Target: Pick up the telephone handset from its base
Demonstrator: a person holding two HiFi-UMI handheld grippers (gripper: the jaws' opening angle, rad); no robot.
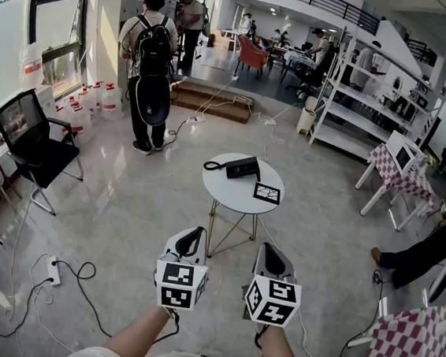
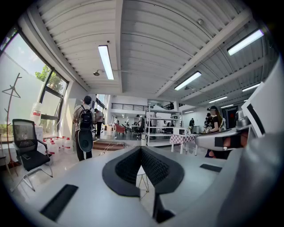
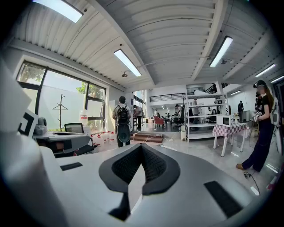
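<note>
Big, bright hall with a glossy pale floor, and out in the middle of it stands a small round white table. On that table sits the telephone, a dark shape toward the far edge. Its cord trails off to the left, and a black marker card lies just beside it on the near side. From this far back the handset cannot be told apart from its base. Nothing on the table looks lifted, so my read is that it rests in place.

Down at the bottom of the head view, both tools are held close to the person's body, well apart from the table. Left gripper: its own view shows the two dark pads meeting at the tips, with nothing between them. Right gripper: same story in its view, tips together, nothing in hand. Both point roughly level across the room rather than down at the phone.

So how far along is the task? At the starting line, by my judgement. Nothing is done. Approaching the table, opening a pair of jaws, closing on the handset and lifting it off the base are all ahead. A person with a backpack stands well beyond the table.
</note>
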